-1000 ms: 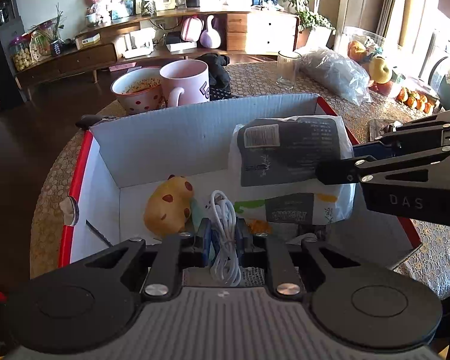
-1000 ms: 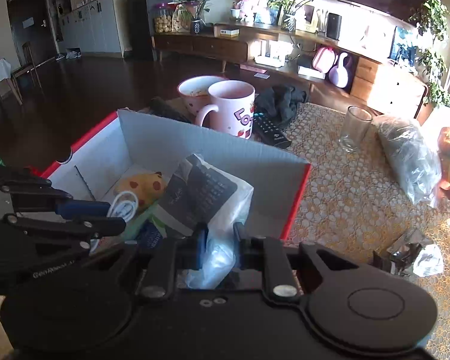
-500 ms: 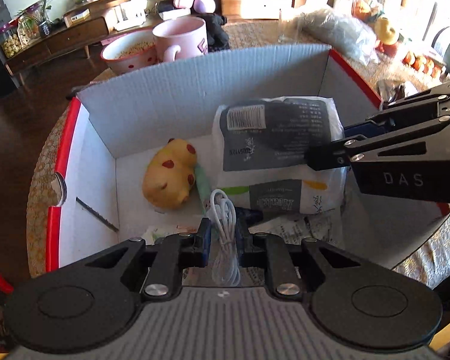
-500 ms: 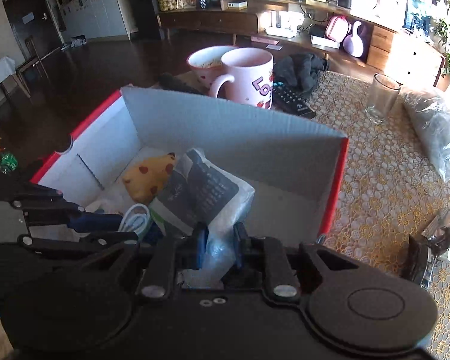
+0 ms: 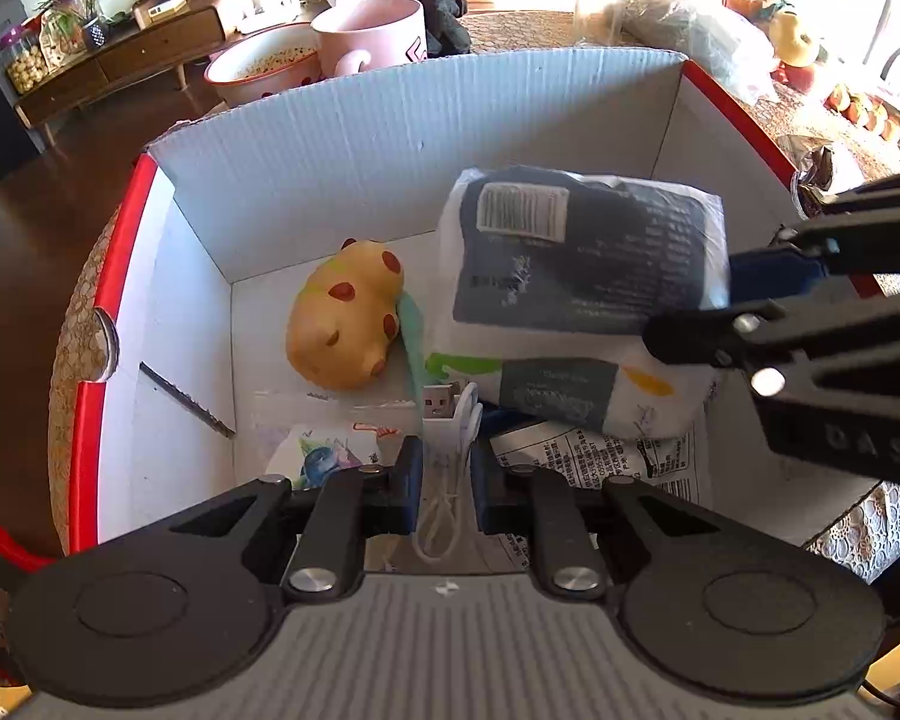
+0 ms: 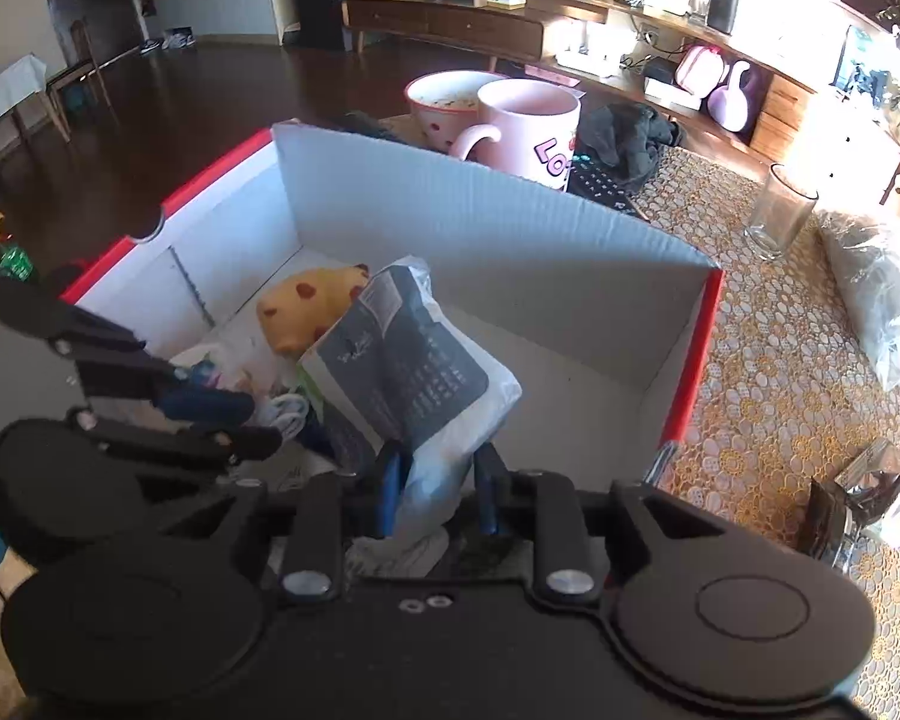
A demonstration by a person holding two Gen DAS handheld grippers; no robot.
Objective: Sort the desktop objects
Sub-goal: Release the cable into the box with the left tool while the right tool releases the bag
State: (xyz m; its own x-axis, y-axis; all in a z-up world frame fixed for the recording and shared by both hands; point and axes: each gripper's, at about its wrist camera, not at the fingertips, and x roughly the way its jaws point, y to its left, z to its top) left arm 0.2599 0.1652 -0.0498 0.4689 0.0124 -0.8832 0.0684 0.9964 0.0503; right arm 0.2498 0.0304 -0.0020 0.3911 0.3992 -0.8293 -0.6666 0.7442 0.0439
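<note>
A white cardboard box with red edges [image 5: 342, 138] [image 6: 510, 252] stands on the table. My left gripper [image 5: 444, 474] is shut on a coiled white USB cable [image 5: 450, 420] low inside the box, over papers on its floor. My right gripper [image 6: 438, 480] is shut on a white and dark-grey plastic package [image 6: 414, 372] [image 5: 576, 276] and holds it inside the box, right of the cable. A yellow plush toy with red spots [image 5: 348, 324] [image 6: 306, 312] lies on the box floor at the back left.
Behind the box stand a pink mug [image 6: 528, 126] and a red-spotted bowl [image 6: 444, 96]. A remote and dark cloth [image 6: 624, 138], a drinking glass [image 6: 780, 216] and a clear plastic bag [image 6: 882, 300] lie on the lace tablecloth to the right.
Both grippers have moved forward and down into the box, carrying the cable and the package. The cable now hangs just above the papers on the box floor.
</note>
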